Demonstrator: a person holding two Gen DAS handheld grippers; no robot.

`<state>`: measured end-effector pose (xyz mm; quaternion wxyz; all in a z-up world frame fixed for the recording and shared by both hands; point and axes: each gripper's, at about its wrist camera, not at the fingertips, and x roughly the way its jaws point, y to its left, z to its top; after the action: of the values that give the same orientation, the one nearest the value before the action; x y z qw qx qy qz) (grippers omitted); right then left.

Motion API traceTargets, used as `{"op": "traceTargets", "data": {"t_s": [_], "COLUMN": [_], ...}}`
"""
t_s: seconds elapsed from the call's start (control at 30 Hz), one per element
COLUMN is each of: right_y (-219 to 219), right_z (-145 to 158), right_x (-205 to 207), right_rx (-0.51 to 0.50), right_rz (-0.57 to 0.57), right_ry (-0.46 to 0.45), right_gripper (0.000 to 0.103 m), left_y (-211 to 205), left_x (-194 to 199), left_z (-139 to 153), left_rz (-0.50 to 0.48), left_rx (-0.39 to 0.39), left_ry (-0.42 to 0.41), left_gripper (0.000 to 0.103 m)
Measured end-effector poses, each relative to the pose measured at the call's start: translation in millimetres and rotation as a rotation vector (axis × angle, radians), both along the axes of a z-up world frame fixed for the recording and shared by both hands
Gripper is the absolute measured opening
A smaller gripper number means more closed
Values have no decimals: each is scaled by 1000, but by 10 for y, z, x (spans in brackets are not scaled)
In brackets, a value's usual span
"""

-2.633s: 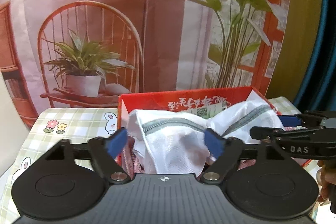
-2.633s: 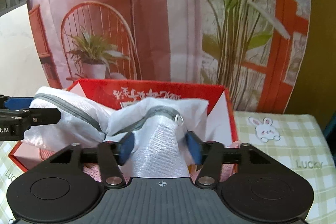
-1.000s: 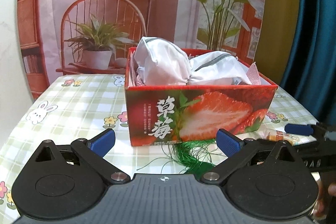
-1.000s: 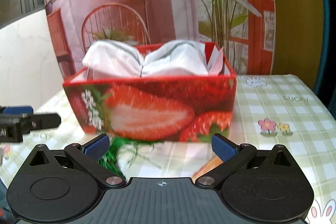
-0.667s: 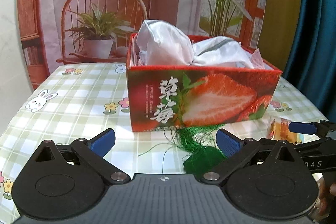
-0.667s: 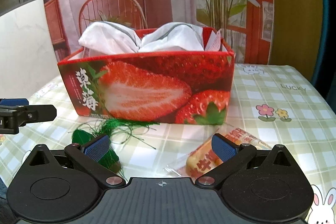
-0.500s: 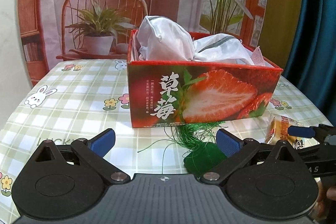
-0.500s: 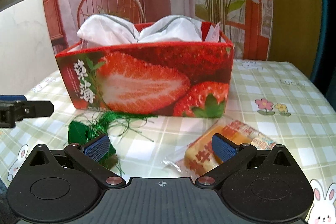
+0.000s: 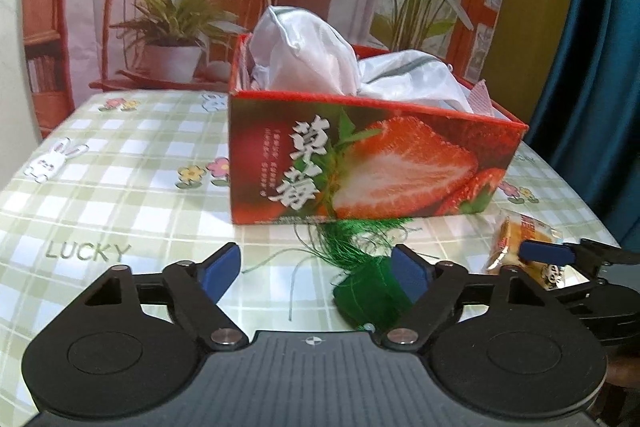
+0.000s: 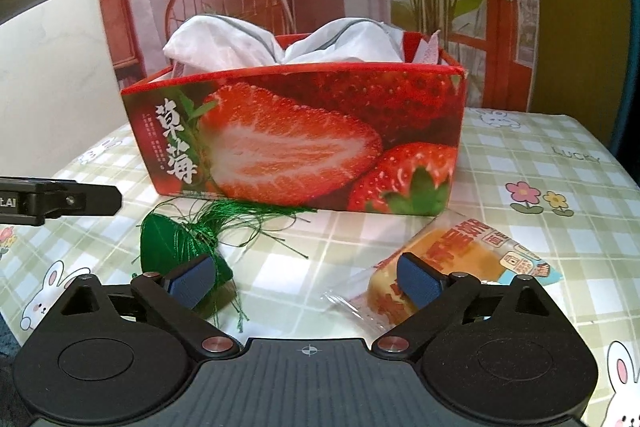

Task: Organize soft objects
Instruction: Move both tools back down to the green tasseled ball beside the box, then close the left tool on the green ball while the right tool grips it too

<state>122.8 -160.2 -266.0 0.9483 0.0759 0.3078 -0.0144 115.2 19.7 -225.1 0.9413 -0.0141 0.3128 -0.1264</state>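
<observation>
A red strawberry-print box (image 9: 376, 163) (image 10: 296, 139) stands on the table with a white mesh bag (image 9: 308, 55) (image 10: 280, 41) bulging out of its top. In front of it lie a green tasselled pouch (image 9: 370, 293) (image 10: 176, 247) and a wrapped snack cake (image 9: 514, 233) (image 10: 460, 255). My left gripper (image 9: 316, 271) hovers low over the table, jaws closing, with the pouch just inside its right finger and untouched. My right gripper (image 10: 306, 279) is wide, jaws closing slightly. The cake's wrapper end lies by its right finger and the pouch by its left finger.
A green checked tablecloth (image 9: 120, 163) with rabbits and flowers covers the table. A printed backdrop of a chair and plants hangs behind the box. A blue curtain (image 9: 592, 67) is at the right. One of the right gripper's fingers (image 9: 546, 253) reaches over the cake.
Both grippers let go of the white bag in the box, pulled back and sank toward the table in front of it. The left jaws have narrowed a little since half a second ago.
</observation>
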Motion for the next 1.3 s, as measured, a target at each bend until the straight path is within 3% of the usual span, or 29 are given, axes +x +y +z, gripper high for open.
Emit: {"op": "traceTargets", "data": {"t_s": [0.13,0.4,0.6,0.9,0.97,1.03,1.13,1.3], "right_y": [40,173,279,348,348,363,373,414], "right_z": [-20,-66,-130,-205,-221,-223,-216,-176], "right_x": [7,24,60,101,120,140,137,110], "right_rx": [2,18,18,23,36,44,52,47], "right_rz": [34,106,174,233,238,242,263,293], "right_ry": [9,39,58,71,74,79,74,51], "right_gripper": [88,83,77,67,51,46,28,26], "left_y": [-3,-94,-182,-384,-407,-425,-413,-429], "left_x": [33,184,226,193,183,175,172,138], "left_z": [-63,-194,-270,-338,-335,-316,-299,-284], "left_rz": [-20,-56,-116,-199,-209,-208,-214,-229], "left_rx": [-40,-84,-157,-148,-148,-140,-159,-147], "left_ry": [38,120,160,172,170,156,153,147], "left_gripper": [71,66,44,41,39,39,39,39]}}
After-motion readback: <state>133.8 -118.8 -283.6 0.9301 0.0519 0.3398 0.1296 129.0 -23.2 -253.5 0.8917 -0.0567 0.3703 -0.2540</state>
